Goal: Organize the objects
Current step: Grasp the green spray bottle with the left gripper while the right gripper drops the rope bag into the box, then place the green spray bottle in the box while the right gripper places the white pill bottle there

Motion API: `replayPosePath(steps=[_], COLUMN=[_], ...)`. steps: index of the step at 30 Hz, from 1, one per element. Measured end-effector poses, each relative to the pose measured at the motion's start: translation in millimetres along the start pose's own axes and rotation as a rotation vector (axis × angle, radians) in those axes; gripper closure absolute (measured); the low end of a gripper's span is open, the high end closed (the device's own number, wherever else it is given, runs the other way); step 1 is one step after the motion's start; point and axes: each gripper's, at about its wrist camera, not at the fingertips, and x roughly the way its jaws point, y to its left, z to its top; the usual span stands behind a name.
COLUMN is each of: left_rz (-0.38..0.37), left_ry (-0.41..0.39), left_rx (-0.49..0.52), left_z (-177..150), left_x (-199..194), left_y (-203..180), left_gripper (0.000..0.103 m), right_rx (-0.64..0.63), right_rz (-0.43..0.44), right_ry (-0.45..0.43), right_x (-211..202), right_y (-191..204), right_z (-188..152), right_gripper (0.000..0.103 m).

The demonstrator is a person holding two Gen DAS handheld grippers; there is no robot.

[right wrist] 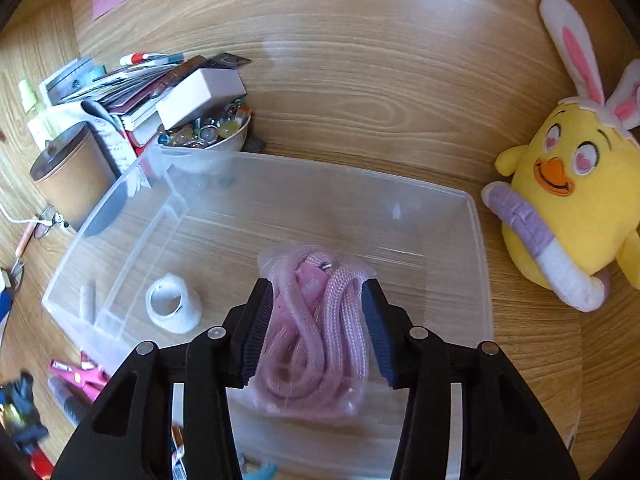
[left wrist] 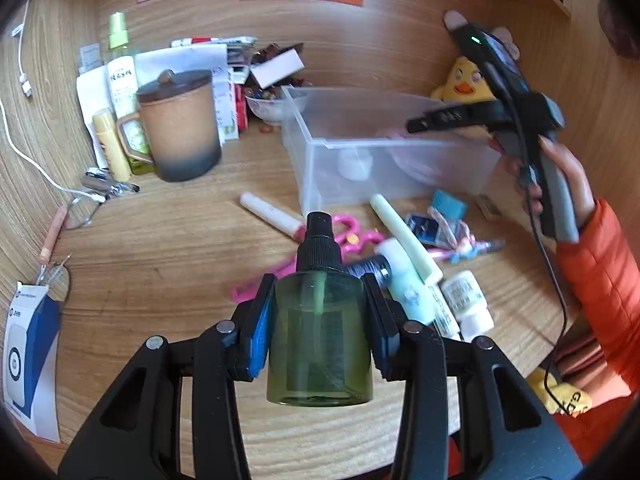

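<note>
Left gripper (left wrist: 320, 316) is clamped on a green spray bottle (left wrist: 320, 344) with a black pump top, both blue pads pressed against its sides, bottle upright between the jaws and held up off the wooden desk (left wrist: 160, 280). Right gripper (right wrist: 318, 328) is over the clear plastic bin (right wrist: 476, 240); a clear bag of pink cord (right wrist: 316, 340) sits between its fingers, left pad against the bag, right pad at the bag's edge, so it reads as gripped but contact on the right side is hard to confirm. Bag hangs inside or just above the bin; cannot tell if it touches the bottom. Also in the bin: a white tape roll (right wrist: 174, 306) and a small white tube (right wrist: 87, 302) near the left wall. In the left wrist view the person's hand (left wrist: 560, 184) in an orange sleeve (left wrist: 604, 280) holds the right gripper above the bin. Loose items on the desk in front of the bin: white tube (left wrist: 270, 214), pink clip (left wrist: 352, 234), pale green tube (left wrist: 404, 236), small white bottle (left wrist: 466, 298). Brown lidded mug (left wrist: 180, 128) left of the bin, bowl of marbles (right wrist: 212, 132) behind it, yellow chick plush (right wrist: 576, 196) to the right.
</note>
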Motion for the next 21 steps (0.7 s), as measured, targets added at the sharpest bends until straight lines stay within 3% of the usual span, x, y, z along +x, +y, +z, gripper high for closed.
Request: replayPosePath(steps=[13, 21], left_rz=[0.021, 0.052], left_ry=[-0.057, -0.106], left_rx=[-0.057, -0.022], left_z=[37, 66], left_x=[6, 8], left_y=[16, 9], left_gripper=[0.062, 0.062], right_rx=[-0.043, -0.038], right_rz=[0.174, 0.301], right_ry=[-0.125, -0.031], right_x=[-90, -90], right_y=[21, 49], right_z=[-75, -127], right_gripper=[0.054, 0.054])
